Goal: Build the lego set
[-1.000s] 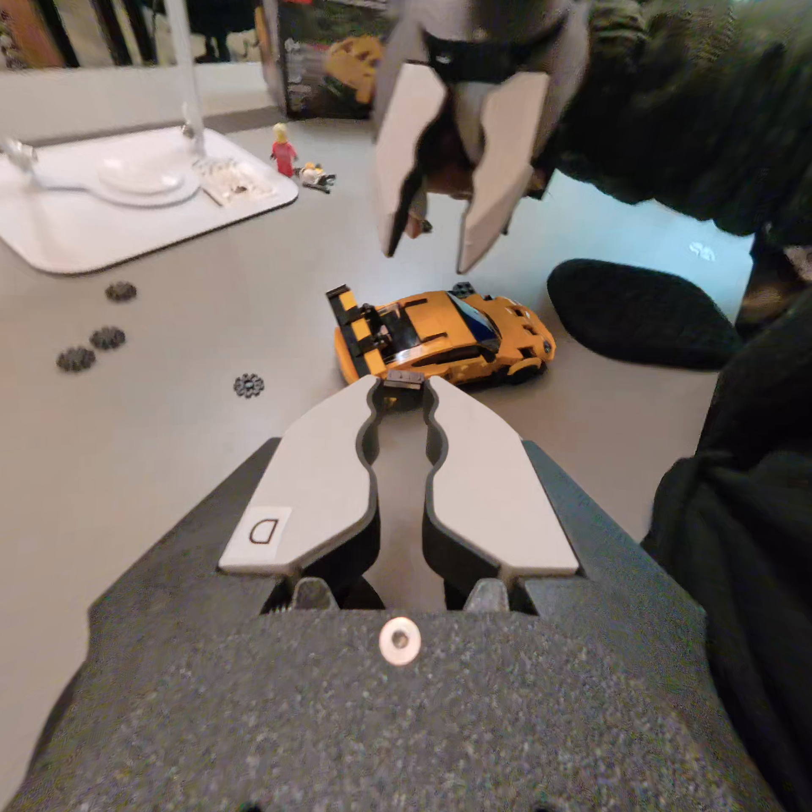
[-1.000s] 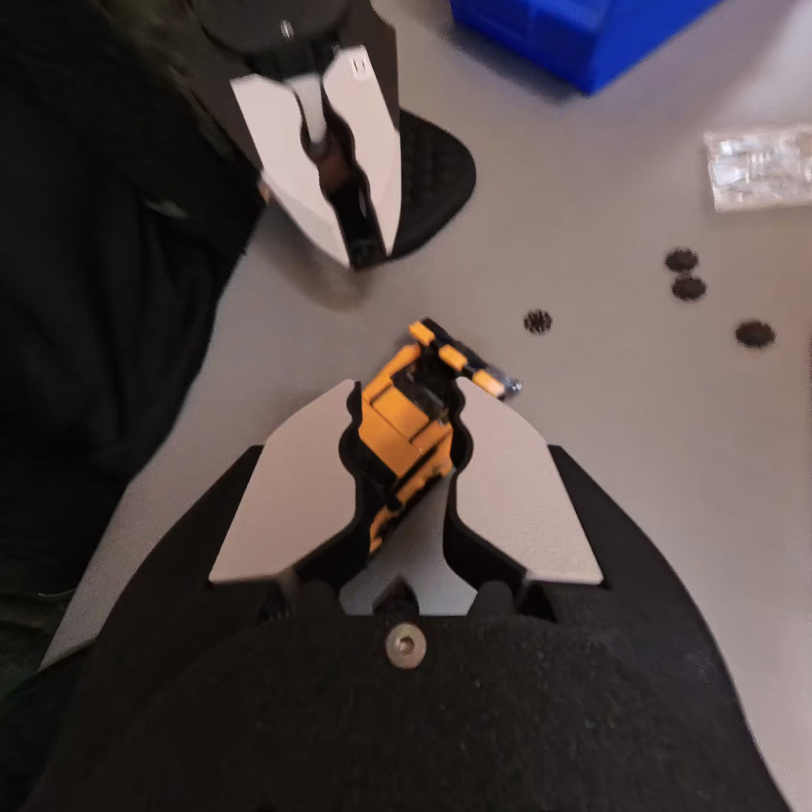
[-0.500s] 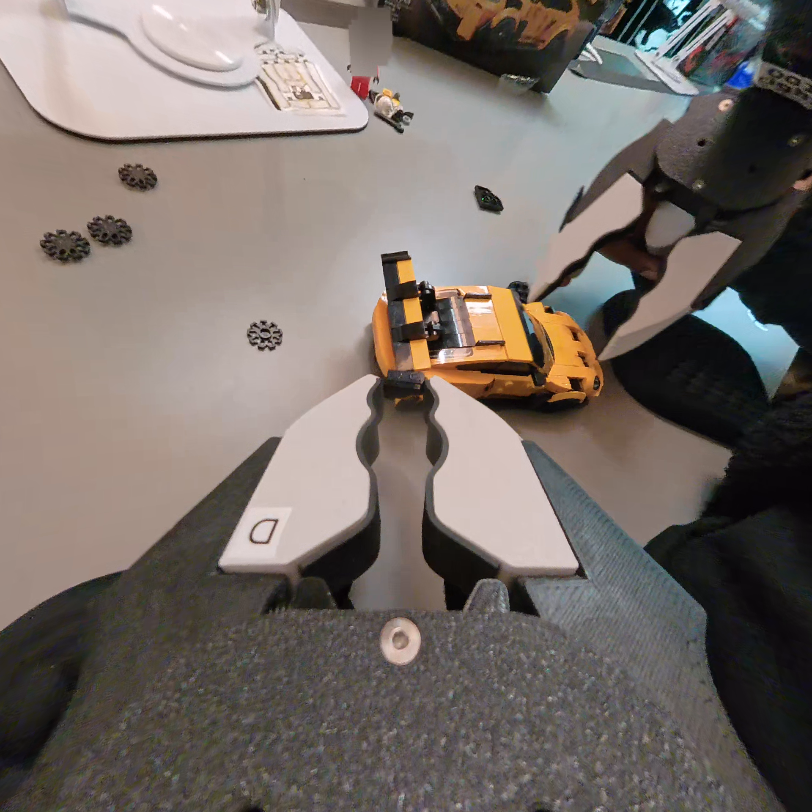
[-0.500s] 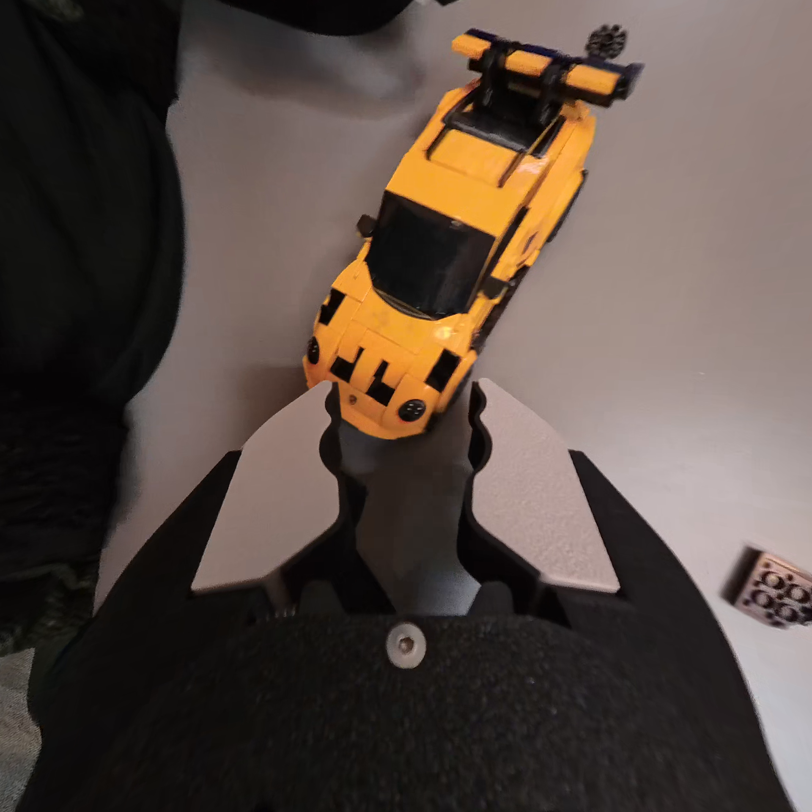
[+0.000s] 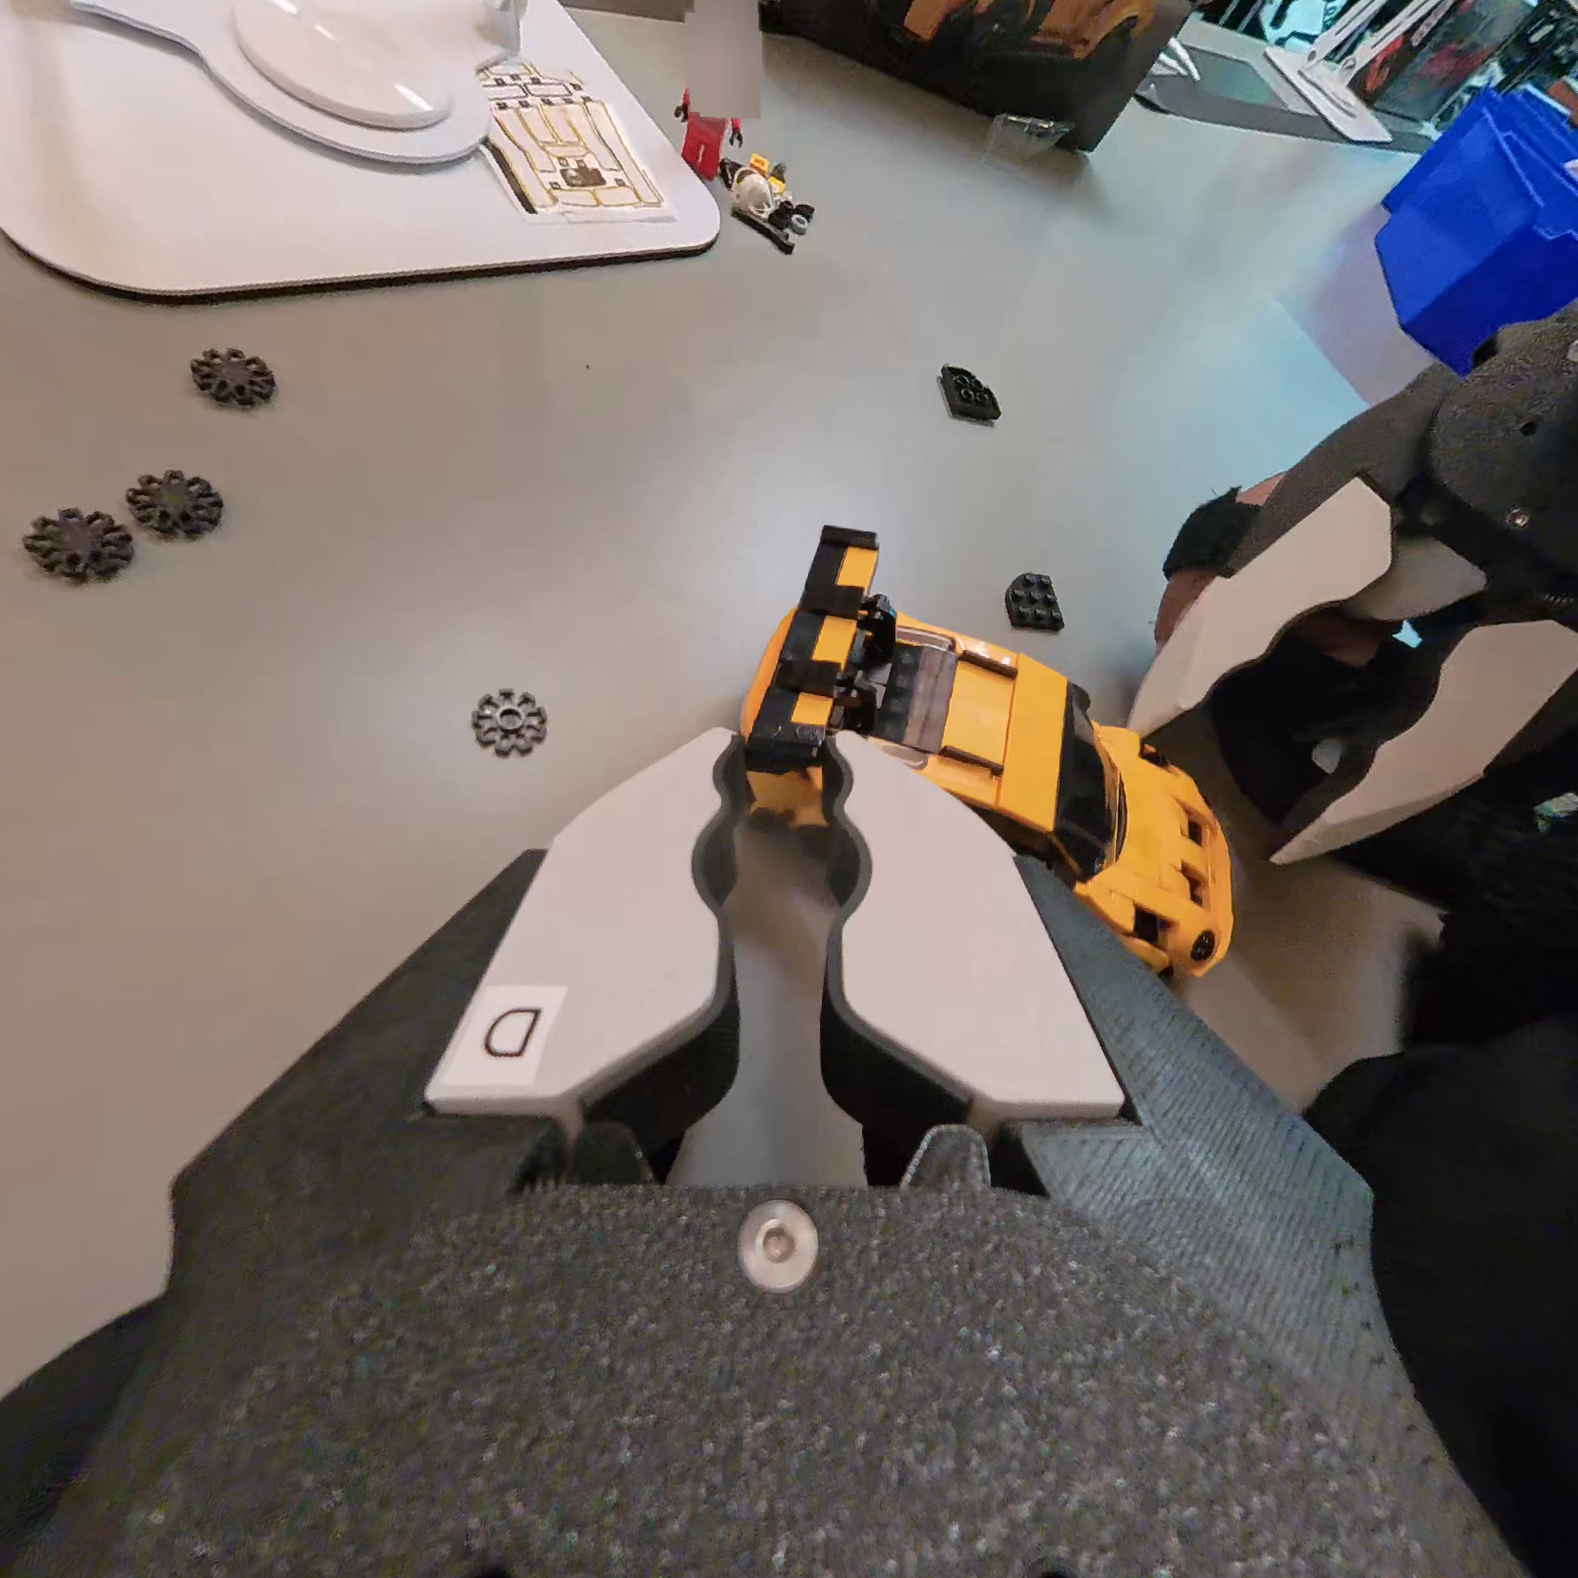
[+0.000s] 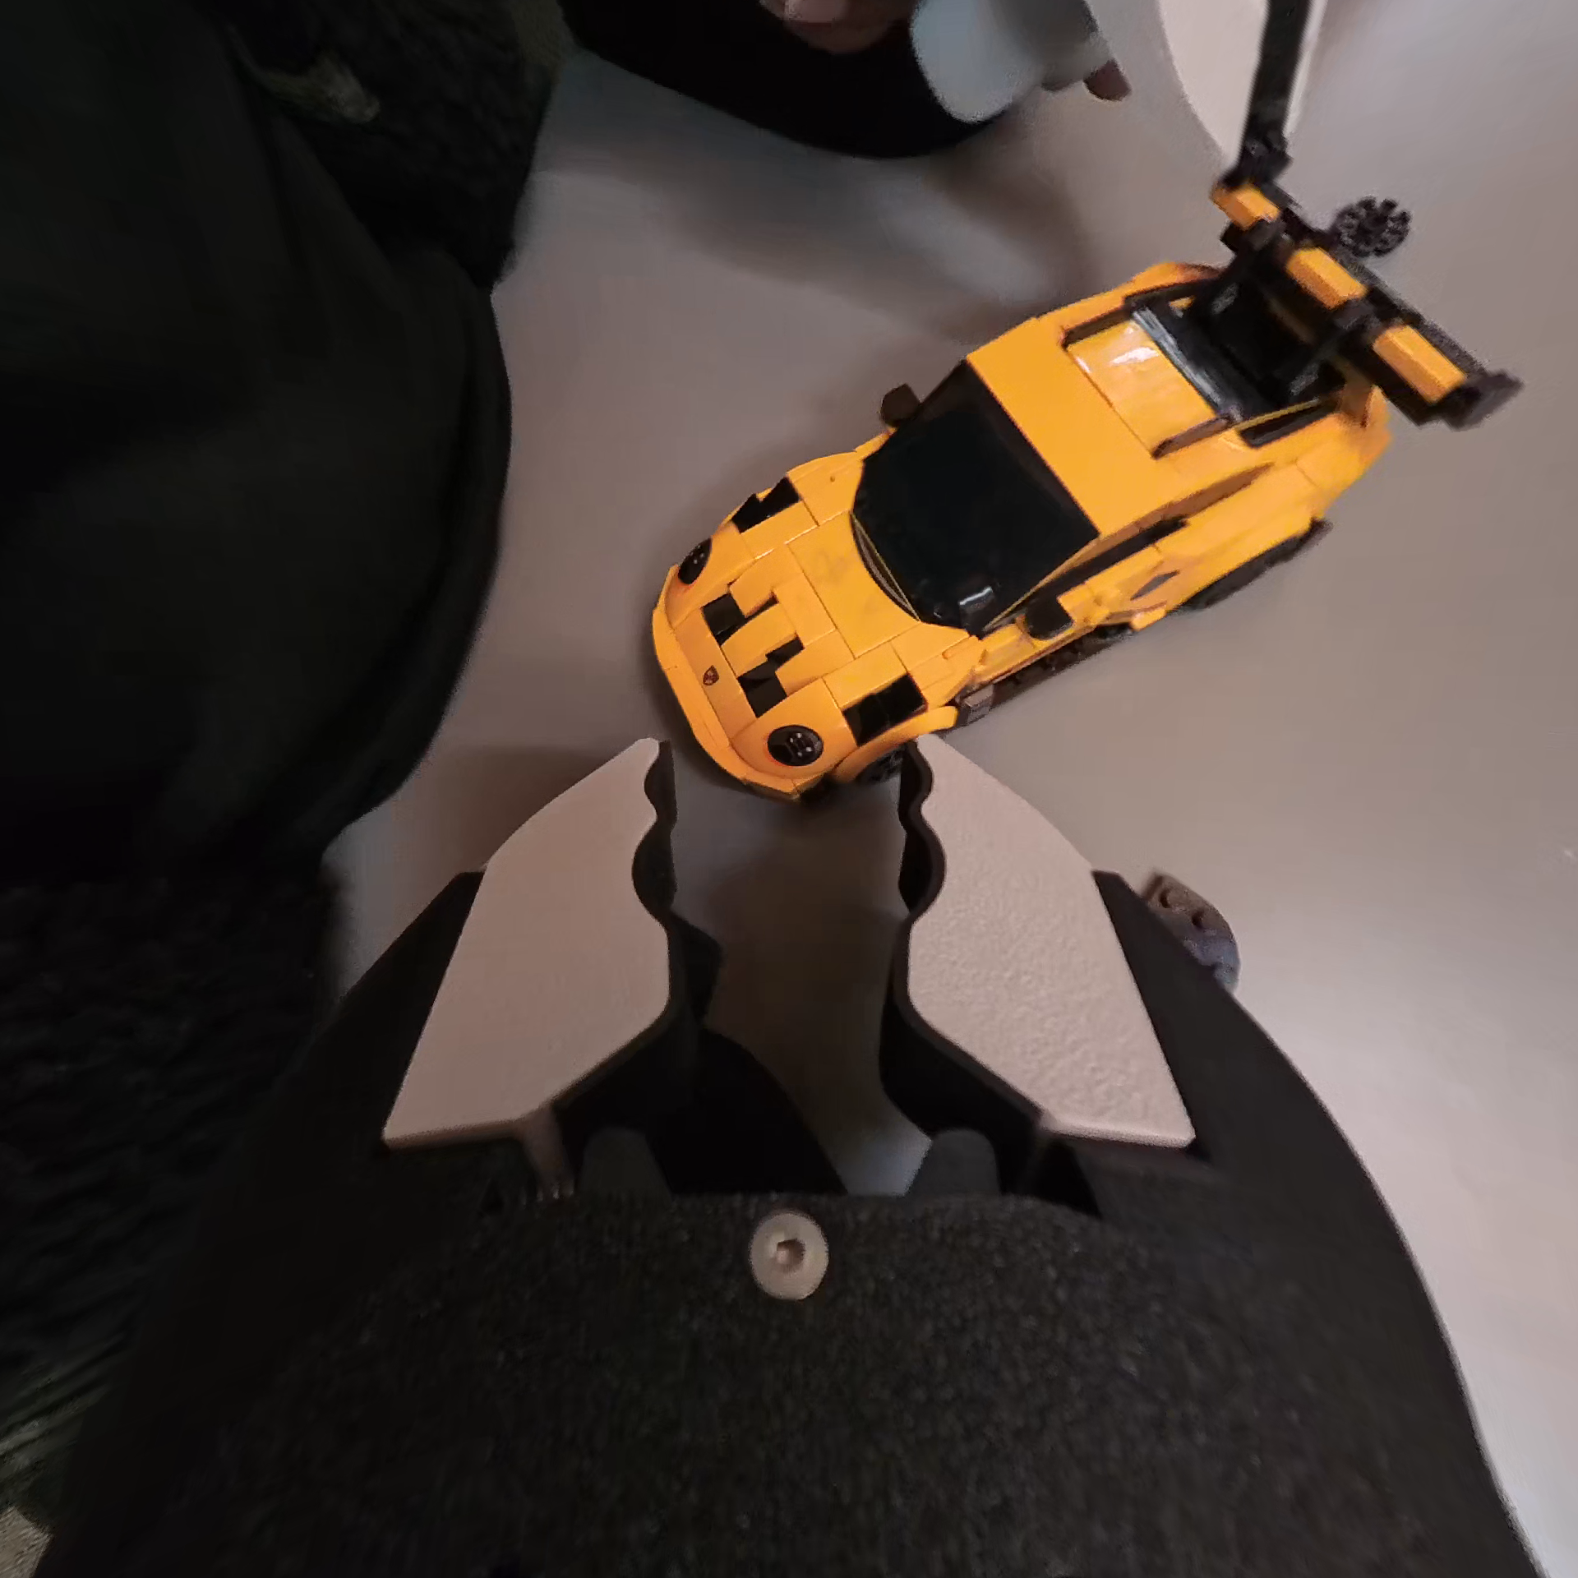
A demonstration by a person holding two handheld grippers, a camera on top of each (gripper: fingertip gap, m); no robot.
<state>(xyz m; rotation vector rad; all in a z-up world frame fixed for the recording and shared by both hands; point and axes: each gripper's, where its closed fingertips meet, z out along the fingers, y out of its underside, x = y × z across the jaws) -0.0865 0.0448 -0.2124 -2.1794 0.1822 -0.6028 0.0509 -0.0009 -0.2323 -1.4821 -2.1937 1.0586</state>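
A: What is the largest item in the figure?
B: The grey table (image 5: 598, 478), which carries everything. On its far left lies a white mat (image 5: 154, 196) with a sheet of stickers (image 5: 572, 149) at its corner; a blue bin (image 5: 1486, 230) stands at far right.

A: And the task's object?
B: The yellow lego car (image 5: 1008, 751) rests on the table between the two tools, its black-and-yellow rear wing (image 5: 832, 615) toward the left tool and its nose (image 6: 751, 666) toward the right one.

A: State of the left gripper (image 5: 784, 751)?
B: Fingers close together, pinching a small dark piece at the car's rear corner, below the wing.

A: The right gripper (image 6: 781, 764)?
B: Spread wide and holding nothing; its tips sit just beside the car's nose.

A: Smaller parts?
B: Four black gear-like wheels lie loose at left, the nearest (image 5: 508, 721) just beside the left gripper's tip. Two dark studded plates (image 5: 1035, 602) lie beyond the car. A minifigure in red (image 5: 707, 137) stands near the mat beside a few loose bits (image 5: 768, 205).
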